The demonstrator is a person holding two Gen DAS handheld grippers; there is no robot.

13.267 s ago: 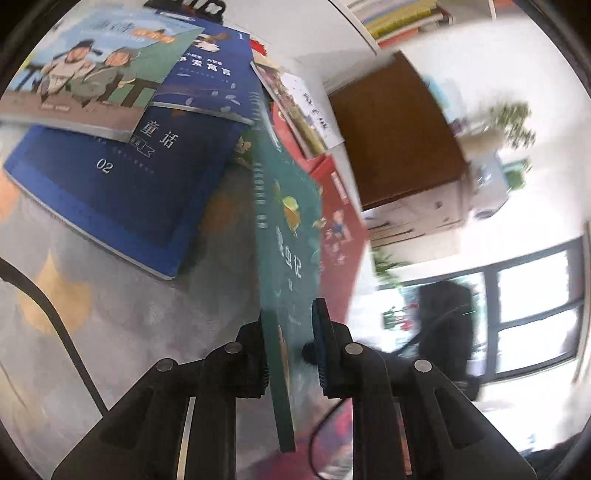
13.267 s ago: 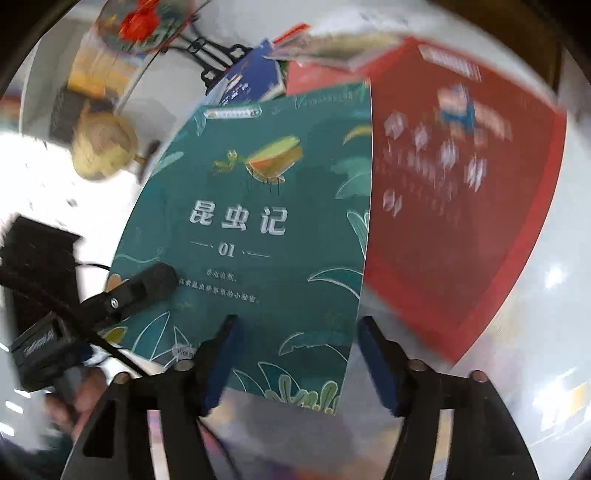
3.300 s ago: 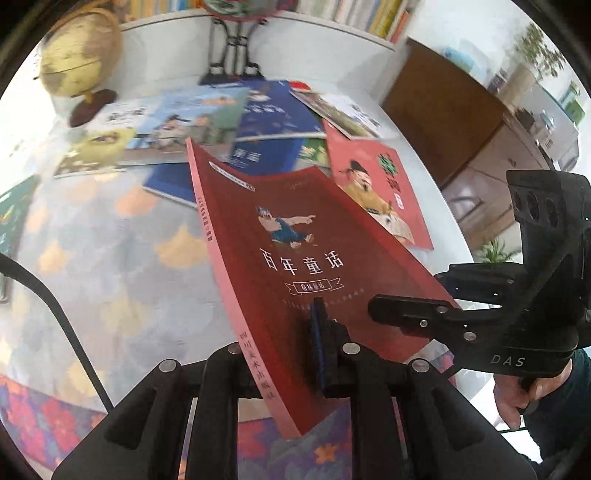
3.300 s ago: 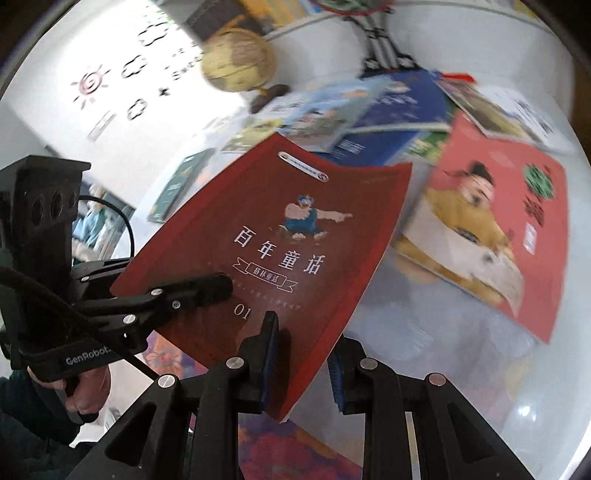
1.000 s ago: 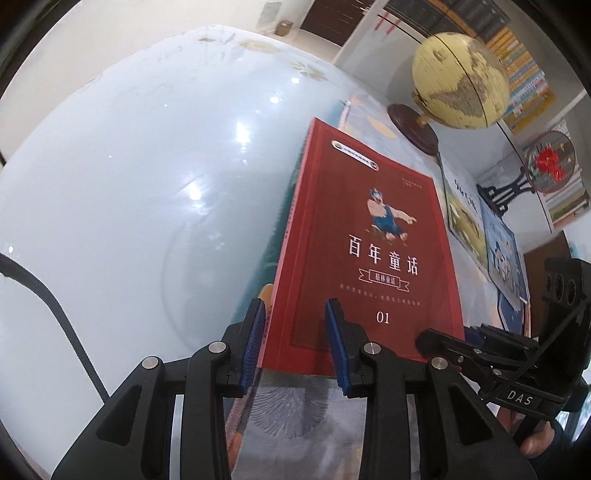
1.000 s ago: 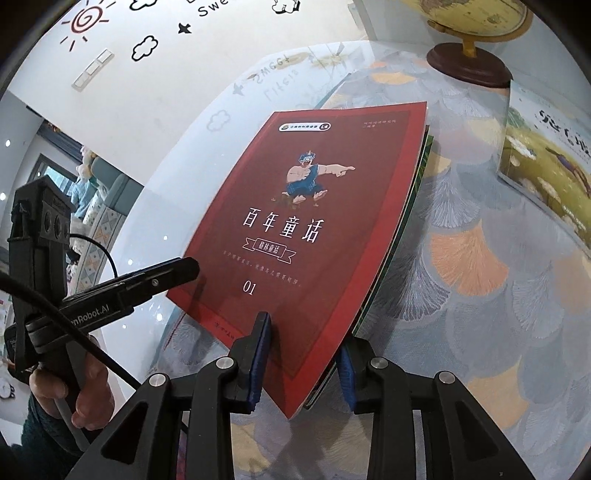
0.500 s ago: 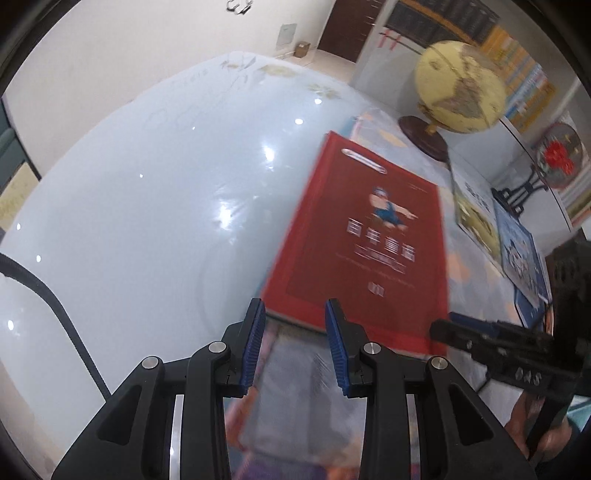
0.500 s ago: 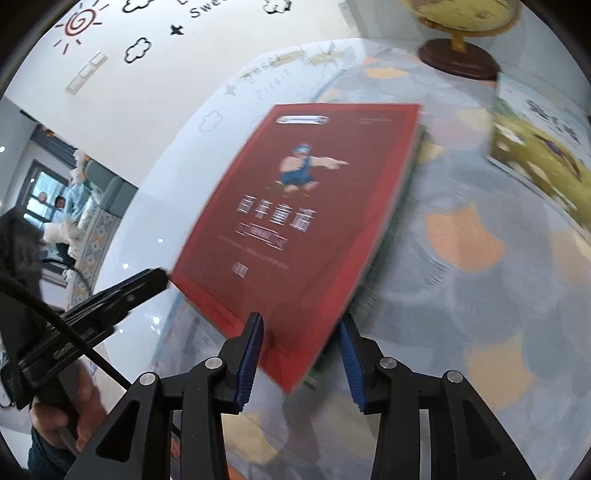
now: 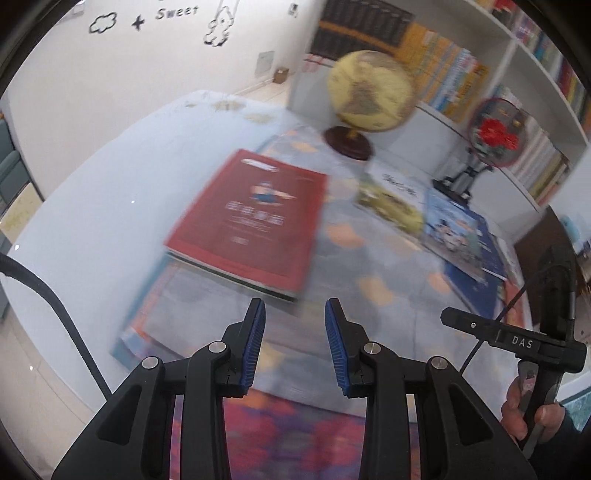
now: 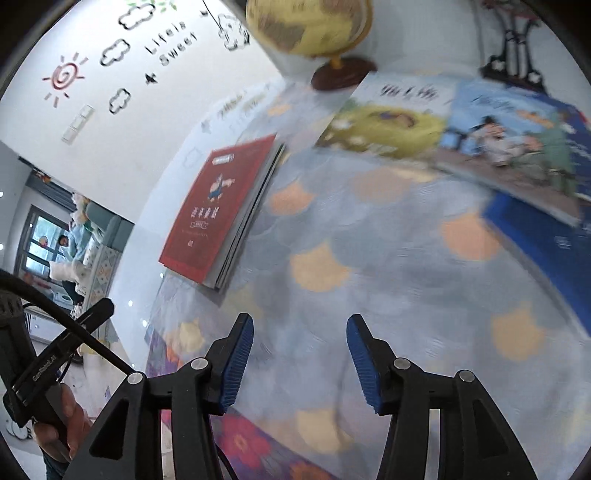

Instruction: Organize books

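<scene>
Both claws are free: your left claw (image 9: 294,343) is spread w/ nothing between the pads, and your right claw (image 10: 300,360) is spread wider, also empty. The red book (image 9: 249,218) lies flat on top of a small stack at the left part of the counter (image 9: 92,177), cover up, its edges not quite square w/ the book under it, whose green edge peeks out along the near side. Judging from that, the step in hand looks like going for the next loose book. Nearest candidates sit to the right: the yellow-green picture book (image 10: 388,122) just beside the globe (image 10: 306,26), overlapped by the light blue illustrated book (image 10: 509,136), which in turn lies over the dark blue book (image 10: 535,236). To do it well, take the topmost one first, approx. at a free corner or overhanging edge, so you don't drag the ones below. Slide one pad under, pinch near the spine side, and use the other claw to steady the far edge, since thin covers probably flop. When stacking, line the spine up w/ the red book's spine & lower flat. No containers, trays or bins show on the counter; the only holder in view is the bookshelf (image 9: 480,66) behind, filled w/ upright books.
</scene>
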